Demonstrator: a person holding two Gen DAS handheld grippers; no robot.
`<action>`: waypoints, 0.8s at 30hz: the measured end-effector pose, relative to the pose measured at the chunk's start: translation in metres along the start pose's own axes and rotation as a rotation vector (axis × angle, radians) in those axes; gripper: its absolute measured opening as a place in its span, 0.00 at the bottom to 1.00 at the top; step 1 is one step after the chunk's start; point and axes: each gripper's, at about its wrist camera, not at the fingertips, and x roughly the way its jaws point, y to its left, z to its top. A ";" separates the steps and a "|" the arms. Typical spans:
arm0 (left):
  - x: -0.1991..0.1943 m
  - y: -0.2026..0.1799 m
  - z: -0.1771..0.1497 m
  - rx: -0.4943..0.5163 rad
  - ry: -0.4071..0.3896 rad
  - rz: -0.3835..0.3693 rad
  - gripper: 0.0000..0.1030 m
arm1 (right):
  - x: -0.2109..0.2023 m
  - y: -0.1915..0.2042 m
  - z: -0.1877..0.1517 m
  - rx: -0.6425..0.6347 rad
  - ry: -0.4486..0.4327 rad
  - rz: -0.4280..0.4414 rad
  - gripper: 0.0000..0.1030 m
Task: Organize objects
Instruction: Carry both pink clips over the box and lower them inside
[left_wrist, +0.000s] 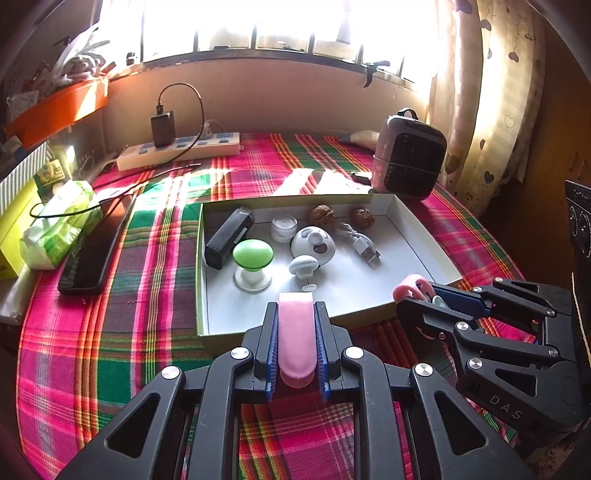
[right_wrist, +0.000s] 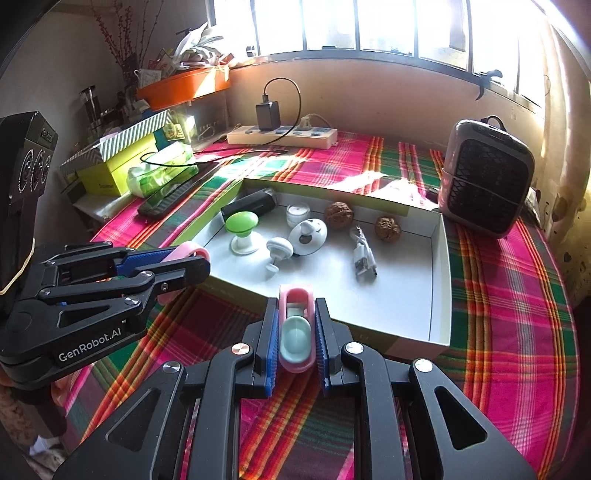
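Pink cap (left_wrist: 296, 338) clamped in left jaws, pink case (right_wrist: 296, 332) in right; box (left_wrist: 369, 295) just ahead. Next: likely join, then drop in.

Both wrist cams angled down, close over shared tray (left_wrist: 424, 236), side by side.

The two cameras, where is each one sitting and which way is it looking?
Left wrist view: sits on the left tongs, looking forward and down at the white tray; they clamp a pink piece, and the right tongs show at right.
Right wrist view: sits on the right tongs, same way; they clamp a pink and mint piece, left tongs at left.
Shared: tray, green mushroom knob, small heater.
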 end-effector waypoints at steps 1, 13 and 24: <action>0.001 -0.001 0.002 0.001 0.000 -0.002 0.15 | 0.000 -0.002 0.001 0.006 0.000 -0.005 0.18; 0.019 -0.012 0.017 0.022 0.019 -0.030 0.15 | 0.005 -0.031 0.013 0.069 -0.005 -0.059 0.18; 0.040 -0.028 0.029 0.040 0.031 -0.059 0.15 | 0.021 -0.056 0.029 0.106 0.006 -0.090 0.18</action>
